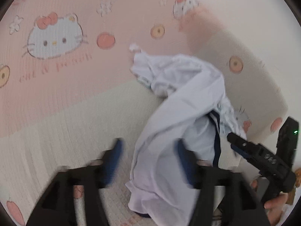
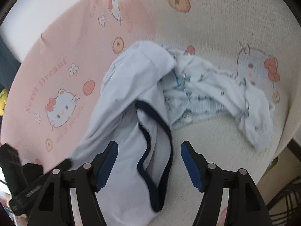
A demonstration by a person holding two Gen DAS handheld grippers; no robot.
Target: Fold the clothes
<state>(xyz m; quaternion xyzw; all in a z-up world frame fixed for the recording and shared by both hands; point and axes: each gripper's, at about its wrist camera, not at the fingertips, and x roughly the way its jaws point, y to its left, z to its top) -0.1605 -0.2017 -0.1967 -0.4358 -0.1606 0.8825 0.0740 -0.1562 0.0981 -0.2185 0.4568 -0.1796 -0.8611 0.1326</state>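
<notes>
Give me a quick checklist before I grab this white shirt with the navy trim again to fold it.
1. Left gripper open: ok, no pad pressing cloth.
2. Right gripper open: ok, white shirt lies loose between its fingers.
3. Shirt spread flat: not ok, bunched and twisted.
4. Shirt separate from the patterned garment: not ok, they overlap.
5. Navy trim visible for orientation: ok.
6. Sleeves located: cannot tell.

The pink-and-cream cartoon-cat blanket (image 2: 62, 60) lies bare and flat to the left of the heap, while the light blue navy-trimmed garment (image 2: 131, 98) and the floral-print garment (image 2: 216, 86) touching it fill the middle ground beneath both open grippers.
</notes>
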